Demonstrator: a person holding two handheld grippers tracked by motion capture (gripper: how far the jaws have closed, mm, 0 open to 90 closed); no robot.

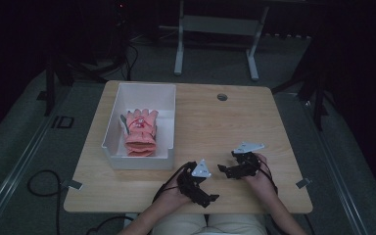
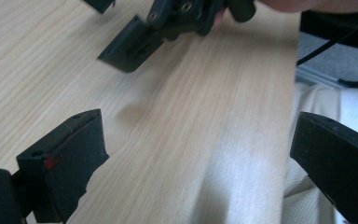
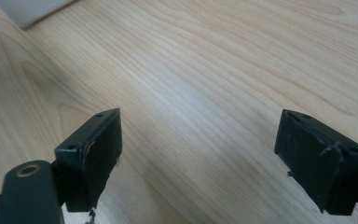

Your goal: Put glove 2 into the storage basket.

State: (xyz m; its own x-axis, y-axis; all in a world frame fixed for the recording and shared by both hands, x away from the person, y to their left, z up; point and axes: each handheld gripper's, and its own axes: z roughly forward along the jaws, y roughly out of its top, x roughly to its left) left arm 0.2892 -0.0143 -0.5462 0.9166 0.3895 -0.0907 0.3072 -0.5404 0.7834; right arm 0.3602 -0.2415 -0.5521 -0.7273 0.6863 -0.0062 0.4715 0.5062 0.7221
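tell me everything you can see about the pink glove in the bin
The pink glove looks like soft knitted fabric, salmon pink with small darker red marks on the back. It lies flat inside the white bin, fingers pointing to the far end and the ribbed cuff toward the person. It rests on the bin's floor, and a thin greyish item lies at its left edge. No gripper touches it.

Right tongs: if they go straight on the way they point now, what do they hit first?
Probably bare table. The right tongs stand open over wood grain with nothing between the jaws. The right gripper view catches a corner of the white bin off to one side, out of the line. Depth is uncertain.
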